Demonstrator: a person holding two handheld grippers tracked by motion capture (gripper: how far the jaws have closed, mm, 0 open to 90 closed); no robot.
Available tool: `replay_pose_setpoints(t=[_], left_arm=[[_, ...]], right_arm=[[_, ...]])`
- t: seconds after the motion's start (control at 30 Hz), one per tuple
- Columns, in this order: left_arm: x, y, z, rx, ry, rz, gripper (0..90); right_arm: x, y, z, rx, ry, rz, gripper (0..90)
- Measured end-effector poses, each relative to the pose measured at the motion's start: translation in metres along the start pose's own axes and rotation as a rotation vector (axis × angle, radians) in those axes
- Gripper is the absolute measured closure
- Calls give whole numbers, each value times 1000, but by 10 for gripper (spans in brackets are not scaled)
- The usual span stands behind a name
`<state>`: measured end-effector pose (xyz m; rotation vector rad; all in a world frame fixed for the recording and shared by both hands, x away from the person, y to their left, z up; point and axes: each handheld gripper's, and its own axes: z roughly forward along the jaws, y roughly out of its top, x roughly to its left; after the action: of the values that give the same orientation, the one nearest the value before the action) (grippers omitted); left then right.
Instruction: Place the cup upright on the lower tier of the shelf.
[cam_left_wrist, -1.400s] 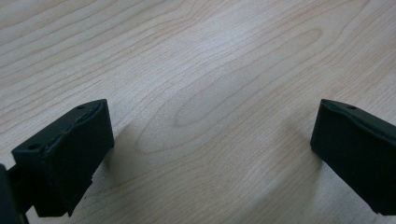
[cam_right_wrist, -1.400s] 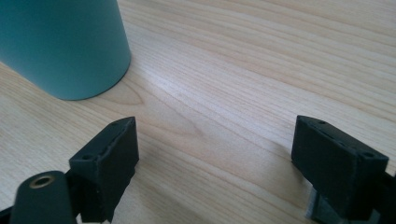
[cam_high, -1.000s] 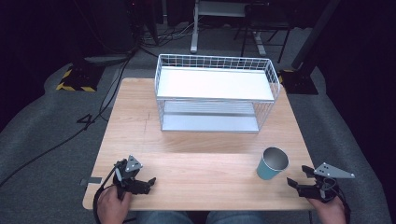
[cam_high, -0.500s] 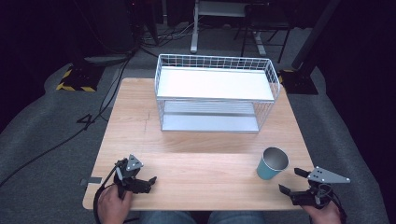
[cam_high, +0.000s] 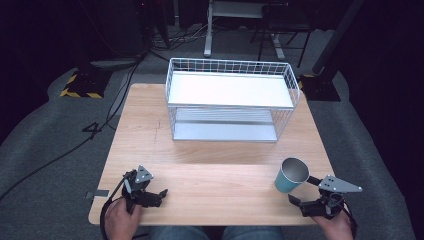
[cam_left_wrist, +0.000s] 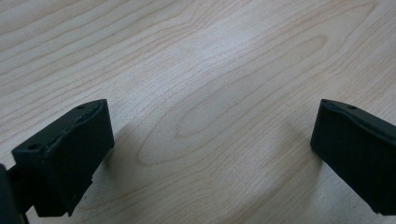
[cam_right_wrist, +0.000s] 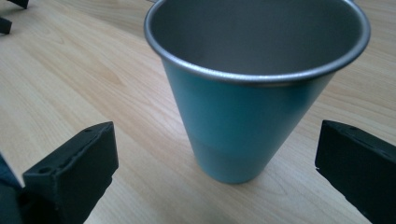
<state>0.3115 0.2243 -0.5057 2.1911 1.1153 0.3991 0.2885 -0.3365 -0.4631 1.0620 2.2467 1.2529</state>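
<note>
A teal metal cup stands upright and empty on the wooden table, near its front right corner. My right gripper is open just behind and to the right of it, jaws pointing at the cup. In the right gripper view the cup stands close ahead between the spread jaws, which do not touch it; the right gripper holds nothing. My left gripper rests low at the table's front left, open. In the left gripper view only bare wood lies between the jaws of the left gripper.
A white wire rack with two white shelves stands at the back middle of the table. The table's front edge runs just before both hands. Dark floor, cables and stands surround the table.
My right gripper has moved left toward the cup and turned to face it. The left gripper and the cup have stayed put.
</note>
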Motion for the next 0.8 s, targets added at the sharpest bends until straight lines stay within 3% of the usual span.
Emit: replay_pose_setpoints(t=[0.43,0.53,0.8], left_arm=[[0,0,0,3,-2,0,0],[0,0,0,1,0,0,0],[0,0,0,0,0,0,0]], right_arm=[[-8,-2,24,-25,-29,44,0],[-10,0,27,-60,-28,53,6],[-6,3,34,-75,-23,27,116]])
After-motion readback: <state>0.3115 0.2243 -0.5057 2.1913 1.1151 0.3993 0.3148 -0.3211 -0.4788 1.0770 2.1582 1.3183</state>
